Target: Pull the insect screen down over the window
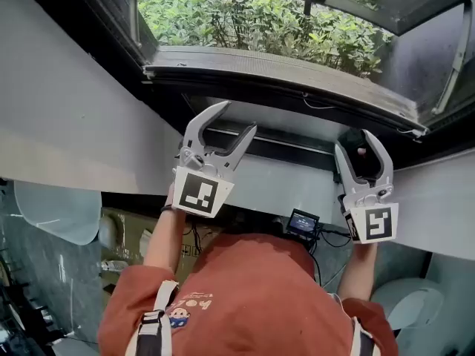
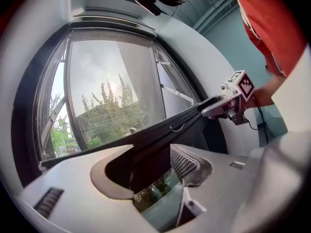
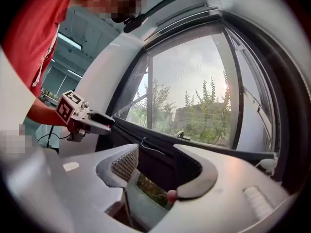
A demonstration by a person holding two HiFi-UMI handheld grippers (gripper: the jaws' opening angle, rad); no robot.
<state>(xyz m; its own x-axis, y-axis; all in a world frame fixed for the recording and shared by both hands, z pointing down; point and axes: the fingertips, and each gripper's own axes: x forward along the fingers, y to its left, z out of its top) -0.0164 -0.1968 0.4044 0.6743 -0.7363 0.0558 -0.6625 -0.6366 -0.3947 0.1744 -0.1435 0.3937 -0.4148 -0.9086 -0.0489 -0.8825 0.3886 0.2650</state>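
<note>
Head view looks down first on a person's red cloth shirt (image 1: 252, 288), with both arms held up. Next come two grey metal tongs with black-and-white square markers. The left tongs (image 1: 239, 117) sit at 9 o'clock of the right tongs (image 1: 352, 141), well apart. Both are spread wide and pinch nothing.

Each has one jaw on either side of the long dark metal bar of the insect screen (image 1: 297, 80). In the left gripper view the bar crosses the gap from 8 o'clock to 2 o'clock. In the right gripper view it runs from 10 o'clock to 4 o'clock. I cannot tell if a pad touches it.

Past the bar is the big glass window (image 2: 107, 96), then green bushes (image 1: 245, 17) and pale sky.

I think the job is partly done. The bar hangs low, near the white sill wall (image 1: 282, 180) at its 6 o'clock. Leaves show under the bar, so a strip looks uncovered. The tongs need to close on the bar and pull it down.
</note>
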